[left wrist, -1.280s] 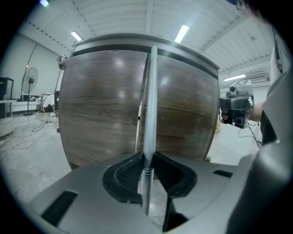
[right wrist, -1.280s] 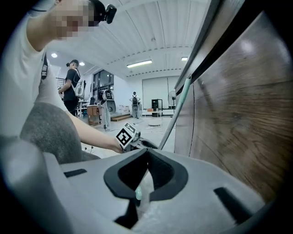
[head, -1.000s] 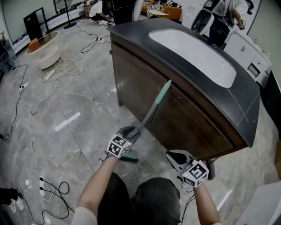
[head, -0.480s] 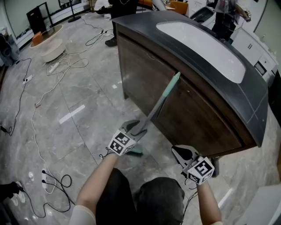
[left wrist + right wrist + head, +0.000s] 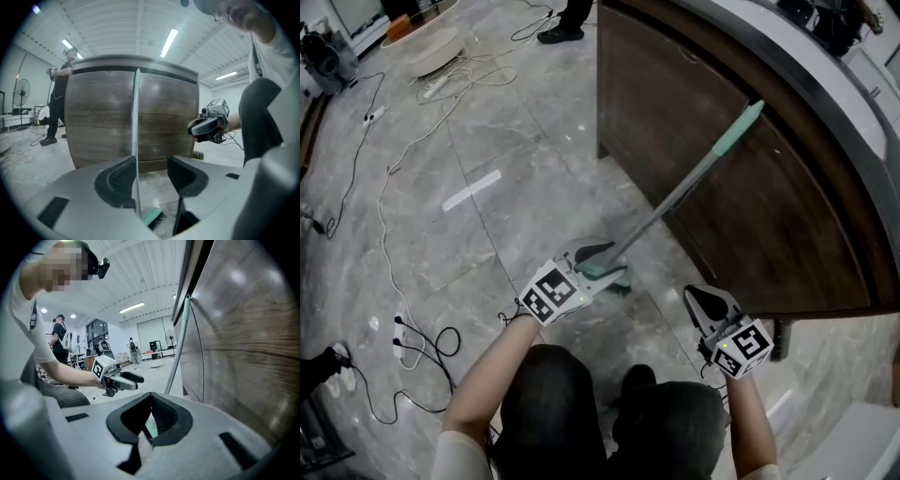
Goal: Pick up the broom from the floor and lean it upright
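The broom point(image 5: 680, 192) leans against the dark wooden counter front point(image 5: 741, 225). Its teal grip end is high up and its teal head point(image 5: 607, 275) rests on the floor. My left gripper point(image 5: 592, 255) is low on the pole and open. Its jaws have just swung wide and eased in slightly. In the left gripper view the pole point(image 5: 136, 117) stands between the jaws of my left gripper point(image 5: 152, 161), along the left pad, with a gap to the right pad. My right gripper point(image 5: 705, 302) hovers to the right, shut and empty. The right gripper view shows my right gripper point(image 5: 151, 397), the pole point(image 5: 180, 343) and my left gripper point(image 5: 124, 380).
The curved counter point(image 5: 103, 112) fills the far side, with its dark leg point(image 5: 781, 339) near my right gripper. Cables point(image 5: 422, 131) and a power strip point(image 5: 398, 328) trail over the marble floor on the left. A person in black point(image 5: 58, 103) stands by the counter's left end.
My left gripper's jaws have come off the pole and now sit close to the broom head. The right gripper has sunk a little. The broom stays leaning on the counter.
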Motion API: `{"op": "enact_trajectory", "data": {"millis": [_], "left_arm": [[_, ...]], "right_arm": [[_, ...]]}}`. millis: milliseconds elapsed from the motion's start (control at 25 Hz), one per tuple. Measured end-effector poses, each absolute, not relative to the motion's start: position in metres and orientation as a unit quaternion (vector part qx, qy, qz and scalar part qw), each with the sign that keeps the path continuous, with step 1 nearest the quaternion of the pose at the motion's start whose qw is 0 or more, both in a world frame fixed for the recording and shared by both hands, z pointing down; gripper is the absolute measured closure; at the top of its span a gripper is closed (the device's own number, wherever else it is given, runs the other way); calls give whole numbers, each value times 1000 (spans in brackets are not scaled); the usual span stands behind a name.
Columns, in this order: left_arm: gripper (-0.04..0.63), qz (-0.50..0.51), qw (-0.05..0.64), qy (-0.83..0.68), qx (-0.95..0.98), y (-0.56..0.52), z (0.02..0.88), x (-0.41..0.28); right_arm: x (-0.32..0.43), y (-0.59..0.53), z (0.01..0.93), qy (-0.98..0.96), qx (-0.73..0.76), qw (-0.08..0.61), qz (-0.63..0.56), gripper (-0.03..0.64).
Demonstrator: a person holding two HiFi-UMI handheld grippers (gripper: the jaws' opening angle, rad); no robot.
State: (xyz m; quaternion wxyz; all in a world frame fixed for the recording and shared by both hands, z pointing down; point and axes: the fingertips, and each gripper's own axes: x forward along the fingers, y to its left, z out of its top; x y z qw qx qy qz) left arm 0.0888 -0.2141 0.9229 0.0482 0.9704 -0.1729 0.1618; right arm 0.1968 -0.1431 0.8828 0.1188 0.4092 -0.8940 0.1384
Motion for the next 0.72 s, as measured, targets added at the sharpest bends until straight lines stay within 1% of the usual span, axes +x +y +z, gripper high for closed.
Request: {"op": "enact_trajectory", "data": {"millis": [120, 240, 600, 720], "left_arm": [[399, 162, 54, -179, 969, -202, 933, 73], [420, 162, 50, -184, 968, -191, 942, 60], [498, 180, 58, -199, 962, -176, 996, 34], [541, 175, 60, -203, 962, -172, 1007, 31]], "right_arm": [[185, -140, 899, -897, 397, 129, 142, 615], [176, -141, 913, -899, 391, 136, 141, 615], [164, -144, 961, -904, 378, 125, 154, 615], [165, -142, 973, -904, 378, 117, 162, 615]]}}
